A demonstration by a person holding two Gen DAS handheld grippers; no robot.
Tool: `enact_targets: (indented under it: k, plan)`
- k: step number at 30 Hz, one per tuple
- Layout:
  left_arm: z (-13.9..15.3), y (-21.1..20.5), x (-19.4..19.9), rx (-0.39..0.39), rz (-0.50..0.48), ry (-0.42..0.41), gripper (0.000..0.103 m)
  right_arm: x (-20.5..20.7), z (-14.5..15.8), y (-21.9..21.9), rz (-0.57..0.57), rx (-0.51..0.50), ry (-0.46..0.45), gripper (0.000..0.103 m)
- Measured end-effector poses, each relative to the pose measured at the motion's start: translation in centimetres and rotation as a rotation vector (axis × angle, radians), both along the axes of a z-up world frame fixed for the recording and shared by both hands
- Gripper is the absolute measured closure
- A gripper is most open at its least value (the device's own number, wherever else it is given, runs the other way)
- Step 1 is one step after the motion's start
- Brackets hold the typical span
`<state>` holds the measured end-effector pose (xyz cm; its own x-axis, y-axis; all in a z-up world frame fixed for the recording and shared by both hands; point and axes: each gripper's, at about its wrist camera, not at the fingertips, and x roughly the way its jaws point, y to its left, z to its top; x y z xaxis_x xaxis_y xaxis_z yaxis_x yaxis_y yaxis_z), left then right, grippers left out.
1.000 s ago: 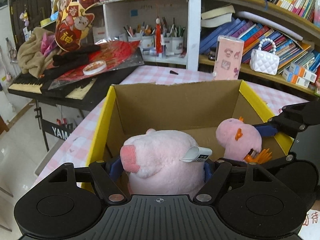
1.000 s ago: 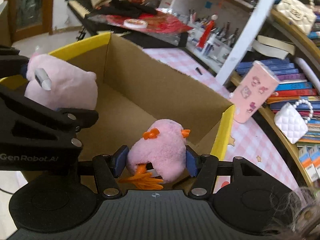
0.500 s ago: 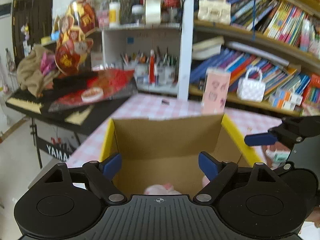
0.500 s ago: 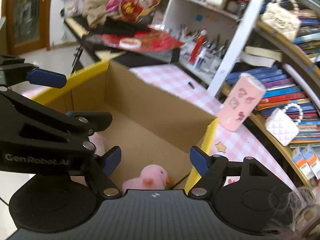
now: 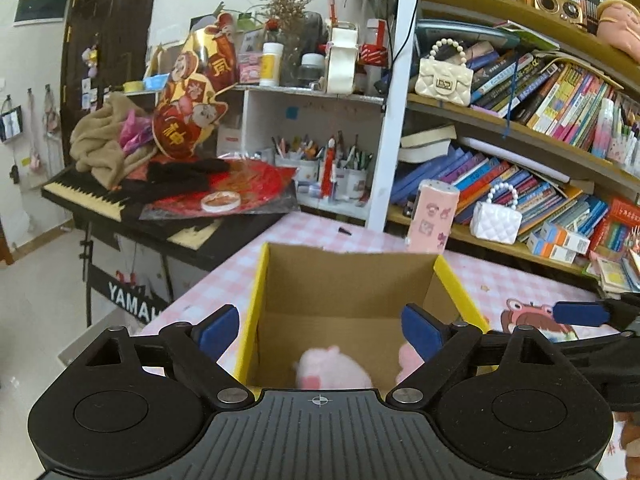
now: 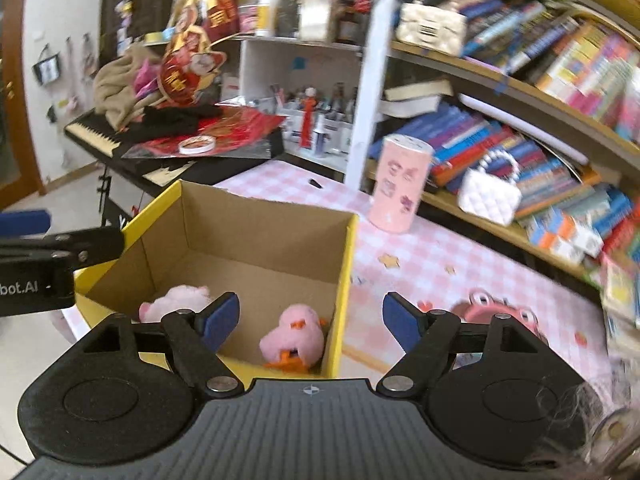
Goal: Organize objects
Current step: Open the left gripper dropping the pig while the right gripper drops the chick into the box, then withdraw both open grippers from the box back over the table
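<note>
item: cardboard box (image 6: 256, 236), yellow-edged, open-topped, stood on a pink checked tablecloth (image 6: 440, 256).
contents: two soft toys were seen on the box floor. a pink pig plush (image 5: 334, 368) lay toward the left side; a smaller pink chick plush (image 6: 292, 338) with orange beak and feet lay against the right wall. the two were apart, neither touched by any tool.
left gripper (image 5: 320, 328): held above the near rim of the box, fingers spread wide, nothing between them.
right gripper (image 6: 310, 316): held above the near right corner of the box, fingers likewise spread wide and empty.
step in hand: the deposit of both toys was judged complete; both tools were judged to be clear of the box.
remaining: a pink cylindrical canister (image 6: 402, 184) was noted upright on the cloth beyond the box, and a pink frog-eyed item (image 6: 498, 314) was noted on the cloth right of the box, blurred.
next move: if more was to be boxed, the frog-eyed item, nearest the right tool, was judged the likely candidate; a descent with fingers left spread would be called for, then closure around it.
</note>
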<state>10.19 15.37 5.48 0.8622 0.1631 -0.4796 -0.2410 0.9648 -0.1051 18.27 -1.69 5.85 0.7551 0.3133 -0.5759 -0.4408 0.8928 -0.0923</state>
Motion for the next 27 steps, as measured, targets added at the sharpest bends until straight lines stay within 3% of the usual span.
enact_targets:
  k: [8, 14, 22, 27]
  plan:
    - [-2.1, -1.3, -4.1, -0.007, -0.006, 0.038, 0.012, -5.2, -1.5, -3.1, -0.13, 0.064, -0.008, 0.026]
    - [-3.5, -2.7, -7.8, -0.025, 0.027, 0.013, 0.012, -10.0, -3.2, -5.5, -0.241, 0.149, -0.043, 0.026]
    - [-5.3, -5.1, -9.7, 0.05, -0.084, 0.062, 0.012, -14.4, -6.6, -6.9, -0.381, 0.125, 0.002, 0.026]
    - [-6.4, -6.1, -10.0, 0.032, -0.142, 0.1, 0.011, -16.4, -8.0, -7.8, -0.443, 0.117, 0.046, 0.026]
